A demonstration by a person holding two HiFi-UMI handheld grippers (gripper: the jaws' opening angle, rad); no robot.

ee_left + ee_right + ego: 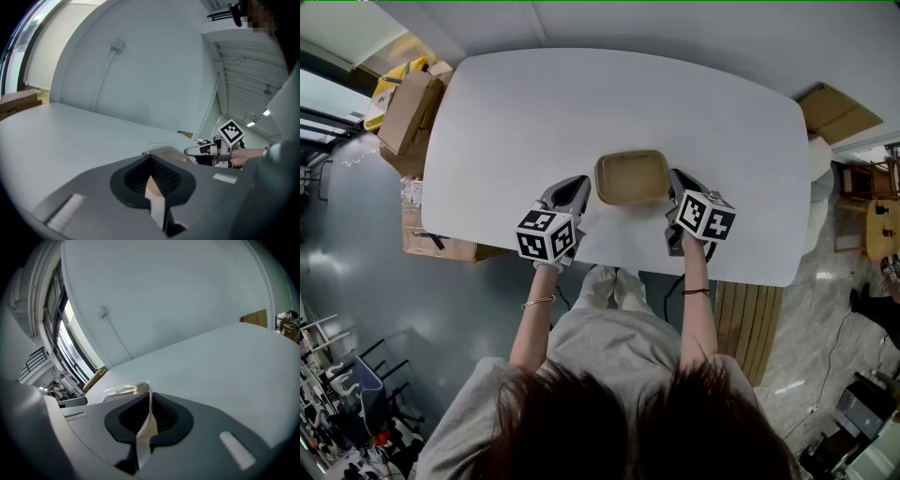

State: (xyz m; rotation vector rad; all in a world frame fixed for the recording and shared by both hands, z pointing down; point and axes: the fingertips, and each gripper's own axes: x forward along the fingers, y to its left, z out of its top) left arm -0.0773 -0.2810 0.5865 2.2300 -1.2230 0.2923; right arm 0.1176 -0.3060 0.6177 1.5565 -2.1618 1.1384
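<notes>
While the tan container [632,177] sits on the white tabletop [534,103] close to the middle of its near edge, the left tool [578,187] is clamped on its left rim, the right tool [677,180] on its right rim, and a cardboard box [408,111] stands beyond the tabletop's left edge.

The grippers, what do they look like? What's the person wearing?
The left gripper and right gripper are grey, with dark ribbed pads and a white cube with black square markers. The person wears a grey short-sleeved shirt and a bracelet on each wrist.
</notes>
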